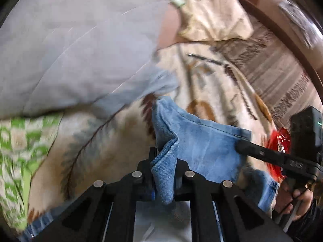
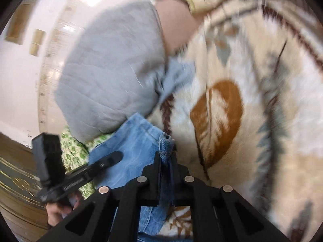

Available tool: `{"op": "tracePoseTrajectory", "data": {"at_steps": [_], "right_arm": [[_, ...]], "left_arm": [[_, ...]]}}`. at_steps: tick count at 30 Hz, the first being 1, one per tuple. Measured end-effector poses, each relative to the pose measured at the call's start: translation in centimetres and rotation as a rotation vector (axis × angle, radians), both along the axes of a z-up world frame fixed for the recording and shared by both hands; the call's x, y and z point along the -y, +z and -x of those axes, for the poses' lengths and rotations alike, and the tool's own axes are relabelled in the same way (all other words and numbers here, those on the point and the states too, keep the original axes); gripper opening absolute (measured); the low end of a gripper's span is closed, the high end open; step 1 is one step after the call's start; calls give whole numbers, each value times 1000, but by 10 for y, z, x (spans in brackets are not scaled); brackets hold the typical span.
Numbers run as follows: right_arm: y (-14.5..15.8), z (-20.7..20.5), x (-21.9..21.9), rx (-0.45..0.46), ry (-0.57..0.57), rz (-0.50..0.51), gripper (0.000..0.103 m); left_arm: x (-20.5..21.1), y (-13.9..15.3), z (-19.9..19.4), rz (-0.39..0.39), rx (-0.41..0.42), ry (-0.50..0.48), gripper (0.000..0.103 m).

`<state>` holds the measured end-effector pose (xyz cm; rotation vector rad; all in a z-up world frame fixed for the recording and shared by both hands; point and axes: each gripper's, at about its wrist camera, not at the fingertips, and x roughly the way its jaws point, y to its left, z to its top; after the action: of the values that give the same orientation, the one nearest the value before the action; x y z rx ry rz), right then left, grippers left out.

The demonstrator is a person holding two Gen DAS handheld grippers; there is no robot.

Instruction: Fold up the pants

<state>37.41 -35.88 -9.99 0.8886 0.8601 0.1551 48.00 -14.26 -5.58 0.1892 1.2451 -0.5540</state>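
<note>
We see a bed covered with a cream blanket (image 2: 252,100) that carries a pattern of brown and grey-blue leaves and feathers. On it, toward the far side, lies a big grey pillow (image 1: 70,50), and under its edge a green and white patterned cloth (image 1: 22,145) comes out. Behind the pillow, in the right wrist view, there is a white wall (image 2: 26,80) with small yellowish shapes on it, and low at the left a brown wooden piece with gold lines (image 2: 16,183); what it is we cannot tell. A beige cushion (image 1: 212,14) lies beyond the pillow, and a dark curved wooden frame (image 1: 268,22) borders the bed at the right of the left wrist view. The pictures are blurred in many places. The pants (image 1: 201,141) are light blue denim and lie on the blanket in front of the pillow, one edge raised between the two tools. The left gripper (image 1: 163,161) is clenched on a folded corner of the denim, which stands up between its fingers. The right gripper (image 2: 167,161) is clenched too, and a hem with its seam is pinched between its fingers. In the left wrist view the other tool reaches onto the denim from the right, with a hand (image 1: 294,201) on its handle and something red and shiny (image 1: 279,139) just behind it.
</note>
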Motion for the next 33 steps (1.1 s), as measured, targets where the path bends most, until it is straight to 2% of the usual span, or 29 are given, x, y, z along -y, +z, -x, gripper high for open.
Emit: {"op": "tracePoseTrajectory", "data": {"at_steps": [2,4,7,10,11,13,14,15,17,18,19,21,24,28,31,33], "right_arm": [[13,21,6,52,-37,35,7],[16,39,17,62,-72,66,7],[0,49,25,-3,-117,106,7],[-29,47,38,-110,-159,71,7],[-35,47,41,-133,-165,67,8],[-44,48,49,-174,-180,34,18],[-45,47,52,-194,-179,32,21],[-44,47,54,-200,-181,41,26],[-35,53,60,-181,-200,59,52],[-30,54,62,-169,-213,63,80],[-18,58,66,-138,-239,71,86],[0,59,67,-85,-253,105,86],[27,53,59,-20,-184,148,87],[58,45,23,57,-39,255,89],[71,40,-24,114,112,360,89],[75,40,-56,142,218,384,90]], "left_arm": [[20,-4,0,-3,16,-38,11],[40,-18,-2,-23,6,-64,12],[63,-54,-4,-88,-41,-83,12],[75,-83,-2,-155,-51,-84,16],[77,-91,-4,-182,-51,-68,23],[75,-100,-10,-222,-51,-9,41],[72,-98,-14,-231,-51,34,60],[68,-94,-16,-229,-48,65,78],[54,-74,-15,-192,-6,120,81],[44,-59,-12,-164,17,140,81],[36,-48,-10,-148,30,160,81],[8,-19,3,-98,55,221,84],[-40,14,33,-64,85,287,88],[-112,45,88,-103,119,332,89],[-160,54,123,-161,115,362,90],[-201,57,147,-198,105,414,90]]}}
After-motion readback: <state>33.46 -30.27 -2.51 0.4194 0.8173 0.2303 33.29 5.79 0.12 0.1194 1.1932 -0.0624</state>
